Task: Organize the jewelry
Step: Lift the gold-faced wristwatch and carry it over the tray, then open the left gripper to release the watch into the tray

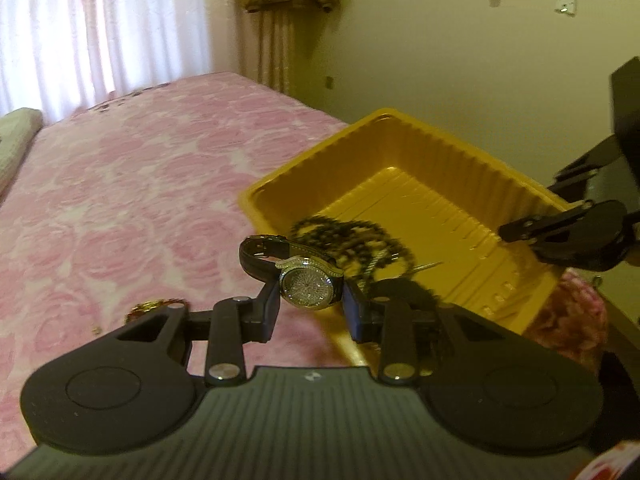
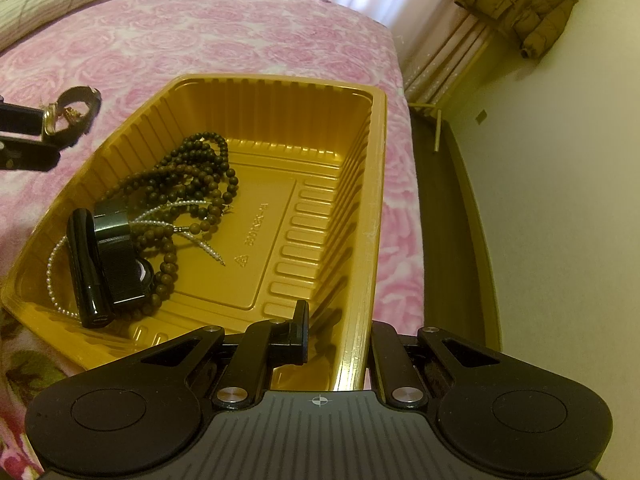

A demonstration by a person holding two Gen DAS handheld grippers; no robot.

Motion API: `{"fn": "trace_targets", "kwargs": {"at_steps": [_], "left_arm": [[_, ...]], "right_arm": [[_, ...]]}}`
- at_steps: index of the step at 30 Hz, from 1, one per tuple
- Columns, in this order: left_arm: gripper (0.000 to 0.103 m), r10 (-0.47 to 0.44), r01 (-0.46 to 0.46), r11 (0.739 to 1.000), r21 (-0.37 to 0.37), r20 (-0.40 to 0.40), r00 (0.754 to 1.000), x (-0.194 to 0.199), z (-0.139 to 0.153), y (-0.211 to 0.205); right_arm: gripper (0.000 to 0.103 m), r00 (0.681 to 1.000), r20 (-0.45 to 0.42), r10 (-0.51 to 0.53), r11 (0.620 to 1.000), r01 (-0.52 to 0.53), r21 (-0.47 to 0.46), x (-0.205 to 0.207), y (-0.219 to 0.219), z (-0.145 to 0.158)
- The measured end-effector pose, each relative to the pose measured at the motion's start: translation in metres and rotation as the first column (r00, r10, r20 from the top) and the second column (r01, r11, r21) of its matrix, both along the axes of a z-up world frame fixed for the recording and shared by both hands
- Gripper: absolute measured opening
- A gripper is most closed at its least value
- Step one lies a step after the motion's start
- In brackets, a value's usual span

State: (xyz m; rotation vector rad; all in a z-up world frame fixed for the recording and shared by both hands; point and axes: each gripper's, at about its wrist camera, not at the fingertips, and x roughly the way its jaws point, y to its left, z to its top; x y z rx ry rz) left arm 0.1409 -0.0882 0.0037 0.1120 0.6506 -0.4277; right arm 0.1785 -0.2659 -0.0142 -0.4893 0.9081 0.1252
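Note:
My left gripper (image 1: 310, 300) is shut on a jewelled watch (image 1: 307, 289) with a black strap and holds it above the bed, just left of the yellow tray (image 1: 400, 140). In the right wrist view the watch (image 2: 72, 116) and the left gripper's fingers (image 2: 24, 120) show at the far left, beside the tray's wall. My right gripper (image 2: 340, 340) straddles the near right wall of the tray (image 2: 376, 200), one finger inside and one outside, shut on it. In the tray lie a dark bead necklace (image 2: 192, 184), a pearl strand (image 2: 192, 236) and a black watch (image 2: 116, 256).
A gold piece (image 1: 154, 306) lies on the pink rose bedspread (image 1: 120, 200) left of my left gripper. The bed's dark edge (image 2: 448, 240) runs to the right of the tray. White curtains (image 1: 100, 20) and a brown jacket (image 2: 520, 4) hang at the wall.

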Motion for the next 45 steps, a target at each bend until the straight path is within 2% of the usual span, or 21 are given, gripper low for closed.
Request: {"fn": "trace_targets", "kwargs": {"at_steps": [3, 7, 20, 21, 22, 28, 33, 38, 45], "left_arm": [[0.031, -0.075, 0.074, 0.996, -0.05, -0.004, 0.997, -0.003, 0.001, -0.006], [0.031, -0.13, 0.129, 0.991, -0.044, -0.002, 0.992, -0.005, 0.0, -0.017], [0.031, -0.209, 0.208, 0.978, -0.032, 0.0, 0.978, 0.0, 0.0, -0.044], [0.03, -0.213, 0.213, 0.976, -0.032, 0.001, 0.977, 0.0, 0.0, -0.046], [0.024, -0.22, 0.22, 0.975, -0.031, 0.003, 0.976, 0.0, -0.001, -0.048], [0.025, -0.234, 0.235, 0.972, -0.023, 0.032, 0.972, -0.001, 0.001, -0.052], [0.031, -0.169, 0.171, 0.984, -0.053, 0.035, 0.985, -0.005, 0.002, -0.026], [0.034, -0.042, 0.043, 0.998, -0.053, 0.023, 0.999, -0.007, -0.007, 0.019], [0.035, 0.155, -0.155, 0.988, 0.009, -0.009, 0.988, 0.0, -0.03, 0.088]], "right_arm": [[0.011, 1.0, 0.0, 0.0, 1.0, 0.0, 0.0, 0.0, -0.001, 0.0], [0.011, 1.0, 0.0, -0.001, 1.0, 0.001, 0.002, 0.0, 0.0, 0.0], [0.011, 1.0, -0.002, -0.001, 1.0, 0.001, 0.006, 0.0, -0.002, 0.0], [0.011, 1.0, -0.002, -0.001, 1.0, 0.001, 0.006, 0.0, -0.002, 0.0], [0.011, 1.0, -0.003, -0.001, 1.0, 0.001, 0.006, 0.0, -0.001, 0.0], [0.011, 1.0, -0.005, 0.0, 1.0, 0.0, 0.006, 0.0, 0.0, -0.001], [0.011, 1.0, -0.007, -0.003, 1.0, 0.003, 0.011, 0.001, -0.001, -0.003], [0.011, 1.0, -0.006, -0.003, 1.0, 0.003, 0.013, 0.001, -0.002, -0.002], [0.011, 1.0, -0.006, -0.003, 1.0, 0.003, 0.012, 0.001, -0.002, -0.002]]}}
